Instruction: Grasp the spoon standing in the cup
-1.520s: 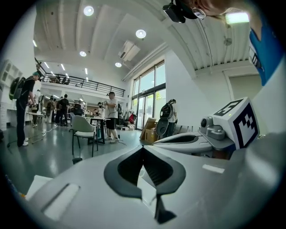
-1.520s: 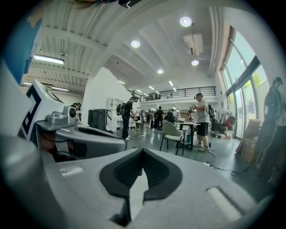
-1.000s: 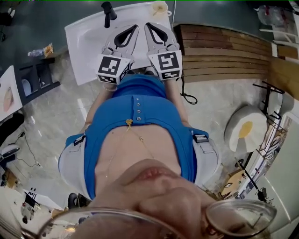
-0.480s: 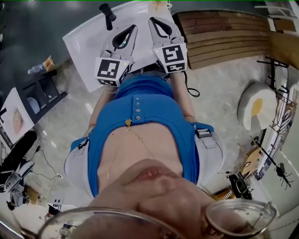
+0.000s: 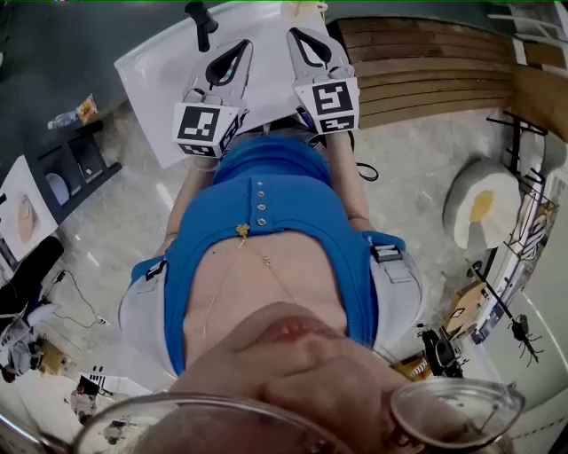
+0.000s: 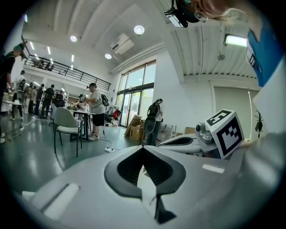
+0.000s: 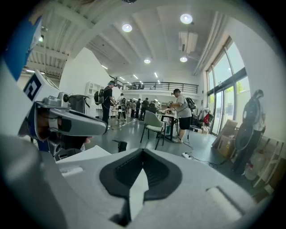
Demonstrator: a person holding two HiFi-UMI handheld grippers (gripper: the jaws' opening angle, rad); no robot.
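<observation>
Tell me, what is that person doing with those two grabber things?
A person in a blue top holds a gripper in each hand above a white table. The left gripper and the right gripper are both shut, tips together, with nothing between them. Neither touches anything. A black object stands near the table's far edge. No spoon can be made out, so no grasp has begun.

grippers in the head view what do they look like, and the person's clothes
The left gripper and right gripper are pale grey plastic with black ribbed jaw pads. Each carries a white cube with black square markers. A thin black cable hangs by the right one. The person wears a blue buttoned top.
</observation>
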